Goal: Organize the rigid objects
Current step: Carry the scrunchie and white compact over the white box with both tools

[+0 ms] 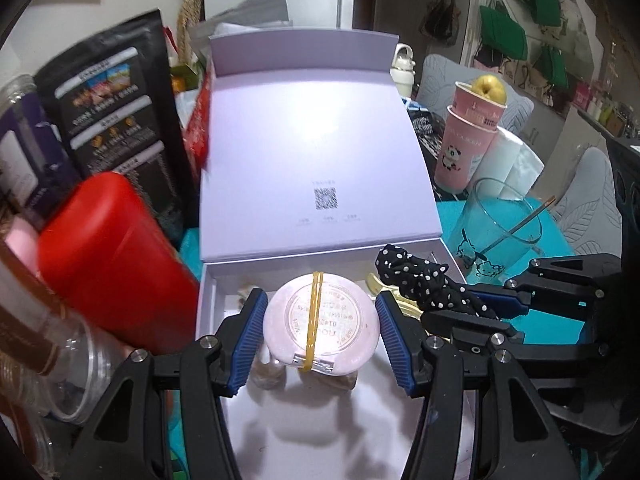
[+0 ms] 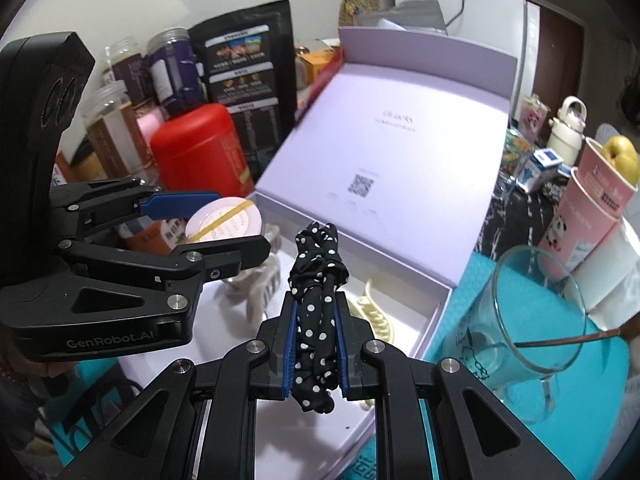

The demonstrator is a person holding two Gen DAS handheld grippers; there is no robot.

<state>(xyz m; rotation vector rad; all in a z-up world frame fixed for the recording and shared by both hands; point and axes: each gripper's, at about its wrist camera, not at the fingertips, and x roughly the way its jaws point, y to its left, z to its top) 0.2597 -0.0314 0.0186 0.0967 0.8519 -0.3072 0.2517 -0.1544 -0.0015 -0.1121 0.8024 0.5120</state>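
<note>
Left gripper (image 1: pixel 320 330) clamps the pink compact (image 1: pixel 320 324); right gripper (image 2: pixel 314 340) pinches the dotted scrunchie (image 2: pixel 318 280). Crowded over the box (image 2: pixel 400 152), they could collide.

Both tools are matte black plastic with open, triangular cut-outs in their arms. The left gripper (image 1: pixel 320 334) carries ribbed blue pads (image 1: pixel 250 340) on its fingertips, and round silver screws mark each pivot. The right gripper (image 2: pixel 316 348) has the same blue pads (image 2: pixel 289 344) and silver screws. Relative to the right gripper, the left one's flat side, seen to its left, bears pale "GenRobot.AI" lettering (image 2: pixel 107 343), with a tall black housing above.
</note>
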